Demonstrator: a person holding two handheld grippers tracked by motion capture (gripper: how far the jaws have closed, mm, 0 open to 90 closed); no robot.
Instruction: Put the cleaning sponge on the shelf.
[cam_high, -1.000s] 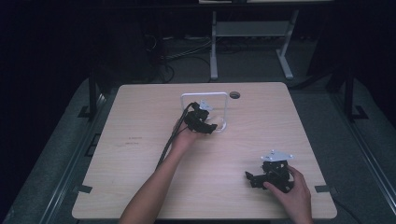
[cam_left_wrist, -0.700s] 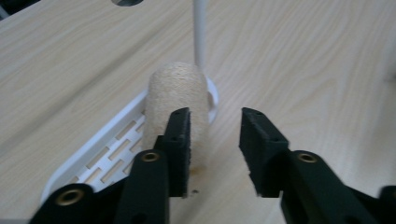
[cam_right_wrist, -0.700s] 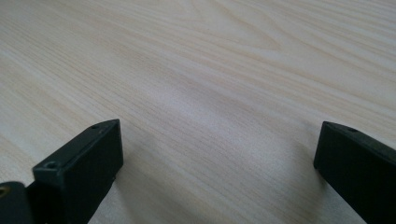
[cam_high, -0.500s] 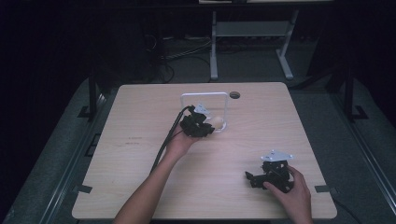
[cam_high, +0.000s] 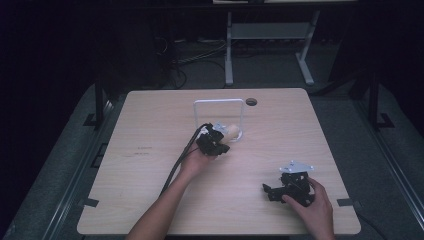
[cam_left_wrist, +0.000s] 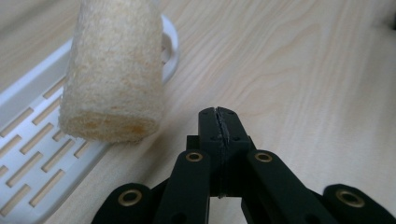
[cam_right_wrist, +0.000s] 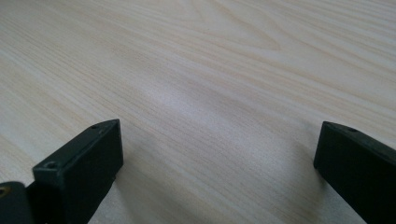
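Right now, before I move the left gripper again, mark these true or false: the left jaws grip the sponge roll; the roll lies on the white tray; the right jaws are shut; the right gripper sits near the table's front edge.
1. The left gripper grips the sponge roll. False: its jaws meet empty beside it.
2. The roll lies on the white tray. True.
3. The right gripper is shut. False: its jaws stand wide apart.
4. The right gripper sits near the table's front edge. True.
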